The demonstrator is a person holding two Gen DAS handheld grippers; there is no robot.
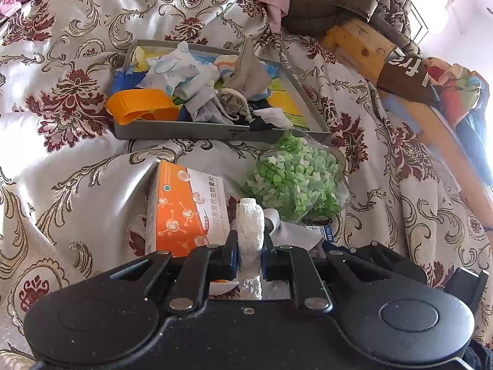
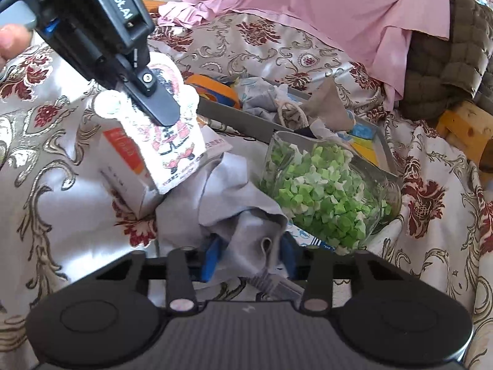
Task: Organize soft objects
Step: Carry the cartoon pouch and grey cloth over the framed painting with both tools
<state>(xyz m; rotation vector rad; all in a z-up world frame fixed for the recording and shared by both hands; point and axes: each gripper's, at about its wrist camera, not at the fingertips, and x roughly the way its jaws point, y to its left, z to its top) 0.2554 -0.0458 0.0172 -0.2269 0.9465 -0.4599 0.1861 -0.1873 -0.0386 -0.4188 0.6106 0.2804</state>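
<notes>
My left gripper [image 1: 250, 246] is shut on a white embroidered cloth piece [image 1: 251, 234], held edge-on above the bed. In the right wrist view the same cloth [image 2: 172, 135] shows a red and black figure, pinched by the left gripper [image 2: 160, 104]. My right gripper [image 2: 251, 254] is shut on a grey cloth [image 2: 234, 197] that lies bunched on the bedspread. A grey tray [image 1: 185, 131] further back holds several crumpled cloths [image 1: 191, 77] and a drawstring pouch [image 1: 246, 77].
An orange and white medicine box [image 1: 185, 209] and a glass jar of green paper stars [image 1: 295, 178] lie between me and the tray. An orange plastic lid [image 1: 141, 104] sits in the tray. A wooden bed frame [image 1: 363, 46], pink sheet [image 2: 308, 9] and quilted jacket [image 2: 446, 55] are behind.
</notes>
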